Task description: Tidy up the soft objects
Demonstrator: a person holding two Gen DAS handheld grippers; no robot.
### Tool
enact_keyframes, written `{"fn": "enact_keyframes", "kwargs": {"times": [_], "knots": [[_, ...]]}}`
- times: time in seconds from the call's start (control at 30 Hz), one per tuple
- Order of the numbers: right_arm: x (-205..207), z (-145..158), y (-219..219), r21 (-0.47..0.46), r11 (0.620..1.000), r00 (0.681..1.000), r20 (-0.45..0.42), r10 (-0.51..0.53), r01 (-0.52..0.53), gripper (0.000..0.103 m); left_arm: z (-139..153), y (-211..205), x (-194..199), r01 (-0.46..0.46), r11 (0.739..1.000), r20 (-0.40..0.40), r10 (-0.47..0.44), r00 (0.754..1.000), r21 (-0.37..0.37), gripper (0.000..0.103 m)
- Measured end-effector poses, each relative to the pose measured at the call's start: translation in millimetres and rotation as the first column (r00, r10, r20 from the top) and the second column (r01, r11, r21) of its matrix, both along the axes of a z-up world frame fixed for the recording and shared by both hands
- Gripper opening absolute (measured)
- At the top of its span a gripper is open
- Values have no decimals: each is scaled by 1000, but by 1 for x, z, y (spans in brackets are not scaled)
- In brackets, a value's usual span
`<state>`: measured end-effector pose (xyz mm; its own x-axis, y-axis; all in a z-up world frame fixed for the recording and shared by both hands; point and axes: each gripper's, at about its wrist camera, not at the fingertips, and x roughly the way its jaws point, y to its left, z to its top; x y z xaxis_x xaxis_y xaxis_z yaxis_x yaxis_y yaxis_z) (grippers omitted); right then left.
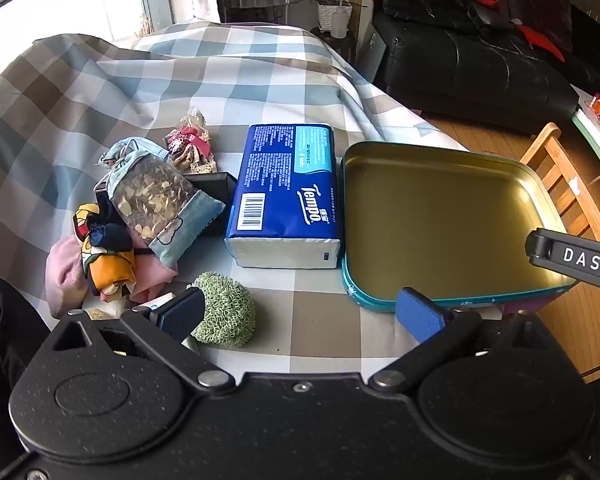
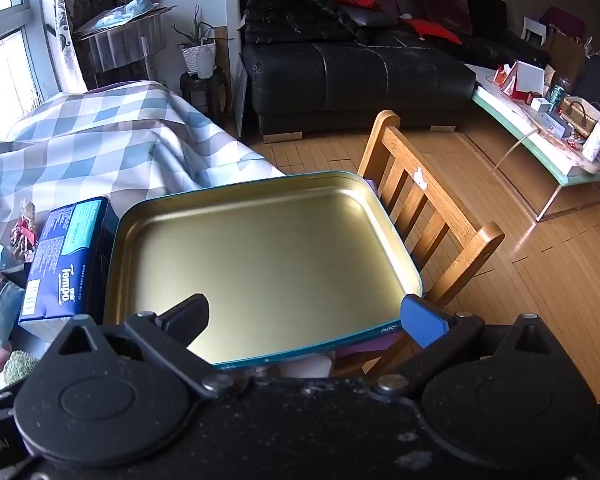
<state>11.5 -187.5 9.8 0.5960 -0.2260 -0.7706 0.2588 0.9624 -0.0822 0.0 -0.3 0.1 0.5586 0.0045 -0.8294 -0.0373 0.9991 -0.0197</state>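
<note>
Pink cloth [image 1: 62, 276] lies crumpled at the far left of the checked blue, grey and white tablecloth [image 1: 204, 76], partly under a yellow, navy and red patterned fabric bundle [image 1: 106, 264]. Leaning over both is a light-blue drawstring pouch with a clear window of dried slices [image 1: 156, 200], its long axis running from upper left to lower right, mouth toward the upper left. Behind it sits a small lace sachet with a pink bow [image 1: 190, 146], and a black box [image 1: 214, 192] is mostly hidden beneath the pouch.

Nearer the camera, a green knitted ball [image 1: 228, 310] rests on the cloth, its left edge covered by the left finger of the left gripper [image 1: 300, 314], whose 2 blue pads are spread wide with nothing between them.

A blue plastic-wrapped Tempo tissue pack [image 1: 288, 196] lies flat, long axis pointing away from the camera, touching the rim of the shallow gold-lined metal tin with teal sides [image 1: 556, 216].

The right gripper [image 2: 306, 318] hangs over the tin's near edge, fingers likewise spread and holding nothing. Whatever pink and white thing lies under the tin's near edge is too hidden to identify. A wooden slatted chair [image 2: 428, 216] stands just beyond the tin.
</note>
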Motion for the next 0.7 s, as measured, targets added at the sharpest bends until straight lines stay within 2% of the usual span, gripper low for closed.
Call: {"fn": "enact_keyframes", "kwargs": {"times": [0.1, 0.7], "knots": [[0, 0, 0, 2, 1000, 1000, -2, 0, 0, 102, 0, -1, 1, 16, 1000, -1, -16, 1000, 18, 98], [-1, -1, 2, -1, 1000, 1000, -5, 2, -2, 102, 1, -4, -3, 12, 1000, 8, -12, 1000, 9, 98]]}}
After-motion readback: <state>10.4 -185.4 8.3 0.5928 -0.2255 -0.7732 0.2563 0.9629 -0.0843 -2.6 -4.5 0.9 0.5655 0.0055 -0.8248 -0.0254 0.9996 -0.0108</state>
